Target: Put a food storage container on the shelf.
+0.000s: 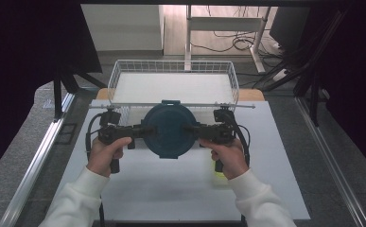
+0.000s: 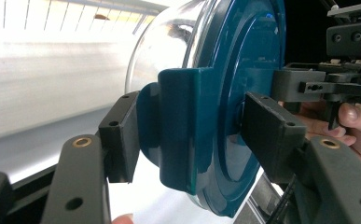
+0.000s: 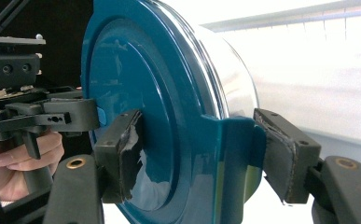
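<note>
Tabletop [image 1: 171, 189] — white, flat, with a white wire basket [image 1: 119, 71] standing at its far edge.

Container [image 1: 169, 130] — round, clear-walled, closed by a dark teal lid [image 2: 243, 93] with latch flaps at its sides. Held in the air just in front of the basket, above the tabletop, carried between the two tongs. Judged rigid and smooth: the glossy lid and clear wall look slippery, and the body may be glass, so fragile if dropped. Weight likely moderate. Best hold is at the latch flaps, where the rim gives an edge to bite on.

Left tongs [image 2: 192, 135] — clamped on the container's lid flap, one pad on the lid face, one behind.

Right tongs [image 3: 206, 158] — clamped likewise on the opposite flap.
</note>
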Tool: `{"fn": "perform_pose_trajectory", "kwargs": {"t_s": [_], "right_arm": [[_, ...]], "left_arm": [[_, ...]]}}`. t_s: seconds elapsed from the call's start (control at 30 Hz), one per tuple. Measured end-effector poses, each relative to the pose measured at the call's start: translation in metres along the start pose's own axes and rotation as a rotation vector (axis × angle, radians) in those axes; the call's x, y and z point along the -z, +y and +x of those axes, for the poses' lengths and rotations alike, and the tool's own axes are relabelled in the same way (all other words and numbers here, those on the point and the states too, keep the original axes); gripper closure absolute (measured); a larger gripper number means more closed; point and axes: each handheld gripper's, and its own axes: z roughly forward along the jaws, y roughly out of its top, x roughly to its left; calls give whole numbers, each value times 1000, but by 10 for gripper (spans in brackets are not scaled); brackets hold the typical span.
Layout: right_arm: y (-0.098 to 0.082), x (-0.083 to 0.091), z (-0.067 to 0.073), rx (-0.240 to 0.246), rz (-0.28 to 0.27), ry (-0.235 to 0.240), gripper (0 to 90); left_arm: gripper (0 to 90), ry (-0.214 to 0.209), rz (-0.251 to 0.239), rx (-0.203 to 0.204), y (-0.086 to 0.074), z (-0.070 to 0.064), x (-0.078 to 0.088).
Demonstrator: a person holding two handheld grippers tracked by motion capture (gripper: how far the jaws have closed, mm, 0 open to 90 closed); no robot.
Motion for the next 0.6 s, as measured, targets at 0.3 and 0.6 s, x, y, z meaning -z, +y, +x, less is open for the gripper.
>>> {"fn": "perform_pose_trajectory", "kwargs": {"t_s": [0.3, 0.6], "right_arm": [[17, 3, 0, 6, -18, -5, 344], [40, 6, 1, 17, -23, -23, 343]], "left_arm": [[403, -10, -5, -11, 19, -1, -3], [402, -23, -13, -14, 37, -1, -7]]}}
